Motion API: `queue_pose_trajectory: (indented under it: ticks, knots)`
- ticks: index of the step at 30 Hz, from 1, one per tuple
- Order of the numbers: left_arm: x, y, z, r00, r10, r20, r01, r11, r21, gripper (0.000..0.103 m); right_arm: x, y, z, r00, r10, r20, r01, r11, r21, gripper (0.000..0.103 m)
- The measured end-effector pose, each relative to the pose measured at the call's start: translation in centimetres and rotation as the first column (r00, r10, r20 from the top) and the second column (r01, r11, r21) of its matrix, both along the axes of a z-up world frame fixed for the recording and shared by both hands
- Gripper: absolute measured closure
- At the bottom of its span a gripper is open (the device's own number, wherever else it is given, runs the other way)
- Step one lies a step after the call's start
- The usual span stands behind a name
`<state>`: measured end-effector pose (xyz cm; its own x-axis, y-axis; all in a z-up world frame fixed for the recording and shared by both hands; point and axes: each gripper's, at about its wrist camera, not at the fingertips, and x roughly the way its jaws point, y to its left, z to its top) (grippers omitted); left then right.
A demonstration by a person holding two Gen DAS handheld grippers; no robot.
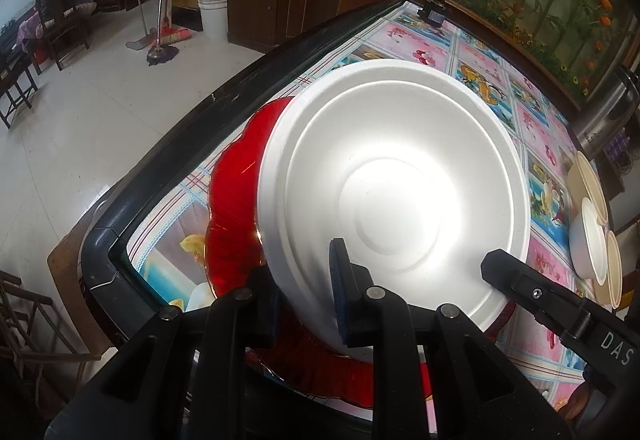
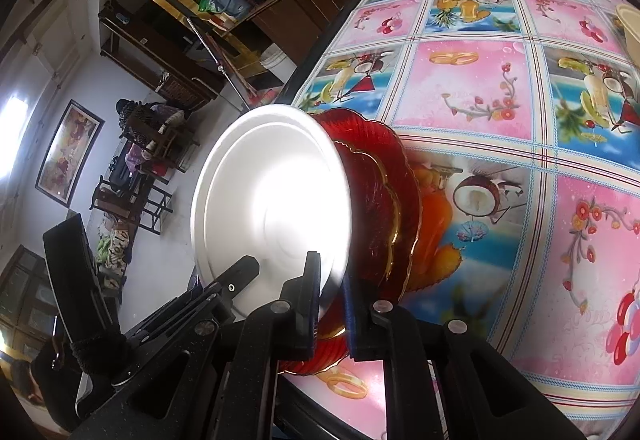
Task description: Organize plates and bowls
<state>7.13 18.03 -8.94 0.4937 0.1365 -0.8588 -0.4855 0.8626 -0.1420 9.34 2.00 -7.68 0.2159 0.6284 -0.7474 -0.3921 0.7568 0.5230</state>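
1. Plates first: a white plate (image 1: 394,179) is sitting tilted over a stack of red glass plates (image 1: 234,207) at the left-hand corner of the tabletop (image 1: 480,51); in the left wrist view it is filling the middle of the frame, its near rim reaching down to the lower centre.
2. Left gripper (image 1: 308,304) is clamping nearly shut on that near rim, one blue pad lying on the plate's face and the other hidden behind the edge.
3. Right gripper (image 2: 332,304) is also nearly shut at lower centre of the right wrist view; its jaws are pinching the edges where the white plate (image 2: 272,207) and the red glass plates (image 2: 384,199) meet, though which rim it is actually holding I cannot tell.
4. Both grippers are sitting on the same near side, so the plate is extending away from them toward the upper frame, and any lift is likely hinging on that shared edge.
5. Bowls (image 1: 592,236), white and beige, are resting well apart at the right edge of the left wrist view.
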Motion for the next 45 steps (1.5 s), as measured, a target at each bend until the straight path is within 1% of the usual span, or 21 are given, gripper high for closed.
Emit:
queue_pose_trajectory:
  ticks: [8, 14, 15, 16, 17, 18, 20, 22, 24, 26, 28, 31, 34, 37, 39, 40, 42, 44, 45]
  knots:
    - [0.0, -0.2, 0.0, 1.0, 0.003, -0.003, -0.003, 1.0, -0.001, 0.085, 0.0, 0.1, -0.4, 1.0, -0.002, -0.018, 0.002, 1.0, -0.006, 0.09]
    - [-0.1, -0.1, 0.0, 1.0, 0.007, 0.001, -0.007, 1.0, -0.019, 0.083, 0.1, 0.0, -0.5, 1.0, -0.005, -0.025, 0.005, 1.0, 0.0, 0.088]
    - [-0.1, -0.1, 0.1, 1.0, 0.002, 0.002, -0.002, 1.0, -0.023, 0.078, 0.1, 0.0, -0.5, 1.0, -0.005, -0.027, 0.005, 1.0, -0.003, 0.084]
    - [-0.1, -0.2, 0.1, 1.0, -0.002, 0.006, 0.002, 1.0, -0.028, 0.068, 0.1, 0.1, -0.5, 1.0, -0.003, -0.029, 0.003, 1.0, -0.001, 0.081]
    - [-0.1, -0.2, 0.2, 1.0, -0.005, 0.007, 0.005, 1.0, -0.031, 0.064, 0.0, 0.1, -0.5, 1.0, -0.001, -0.029, 0.001, 1.0, 0.002, 0.075]
    - [-0.1, -0.3, 0.3, 1.0, -0.003, 0.007, 0.003, 1.0, -0.028, 0.058, 0.0, 0.1, -0.4, 1.0, 0.001, -0.027, -0.001, 1.0, 0.005, 0.072]
    - [-0.3, -0.2, 0.5, 1.0, 0.002, 0.016, -0.002, 1.0, -0.031, 0.057, -0.1, 0.2, -0.1, 1.0, 0.003, -0.015, -0.003, 1.0, 0.004, 0.067]
    - [-0.5, -0.1, 0.8, 0.999, 0.01, 0.031, -0.009, 0.999, -0.04, 0.051, -0.2, 0.2, 0.3, 1.0, -0.003, 0.006, 0.003, 1.0, 0.0, 0.062]
    - [-0.8, -0.2, 1.2, 0.999, 0.015, 0.042, -0.013, 0.999, -0.03, 0.05, -0.2, -0.1, 0.6, 1.0, -0.012, 0.018, 0.012, 1.0, 0.007, 0.053]
    - [-1.0, -0.2, 1.6, 0.999, 0.016, 0.052, -0.014, 1.0, -0.028, 0.049, -0.2, -0.3, 0.9, 1.0, -0.022, 0.022, 0.021, 1.0, 0.012, 0.051]
    - [-1.3, -0.4, 2.1, 0.998, 0.019, 0.063, -0.018, 1.0, -0.018, 0.04, -0.2, -0.6, 1.2, 0.999, -0.031, 0.03, 0.031, 0.999, 0.015, 0.05]
    - [-1.5, -0.7, 2.9, 0.996, 0.018, 0.085, -0.019, 1.0, 0.007, 0.035, -0.3, -1.2, 1.7, 0.998, -0.043, 0.041, 0.042, 0.999, 0.026, 0.047]
    - [-1.5, -1.0, 3.6, 0.995, 0.015, 0.102, -0.018, 1.0, 0.024, 0.03, -0.4, -1.6, 2.1, 0.998, -0.053, 0.044, 0.051, 0.998, 0.041, 0.041]
    - [-1.7, -1.3, 4.3, 0.993, 0.007, 0.115, -0.011, 0.999, 0.036, 0.029, -0.5, -2.3, 2.4, 0.997, -0.065, 0.047, 0.062, 0.996, 0.059, 0.031]
    - [-1.7, -1.8, 4.6, 0.993, -0.005, 0.12, -0.001, 0.999, 0.048, 0.028, -0.6, -2.7, 2.6, 0.996, -0.074, 0.047, 0.071, 0.995, 0.069, 0.017]
    - [-1.6, -2.1, 4.7, 0.992, -0.011, 0.123, 0.005, 0.999, 0.052, 0.026, -0.6, -3.0, 2.7, 0.996, -0.078, 0.045, 0.075, 0.994, 0.076, 0.015]
    - [-1.5, -2.5, 5.0, 0.991, -0.024, 0.13, 0.017, 0.998, 0.056, 0.024, -0.5, -3.7, 2.7, 0.996, -0.085, 0.038, 0.082, 0.993, 0.089, 0.005]
    - [-1.3, -3.1, 5.3, 0.99, -0.042, 0.136, 0.033, 0.997, 0.065, 0.024, -0.5, -4.4, 2.9, 0.994, -0.101, 0.041, 0.097, 0.991, 0.095, 0.0]
    - [-1.3, -3.5, 5.4, 0.989, -0.05, 0.139, 0.041, 0.997, 0.07, 0.024, -0.5, -4.7, 2.9, 0.994, -0.105, 0.042, 0.1, 0.99, 0.097, 0.0]
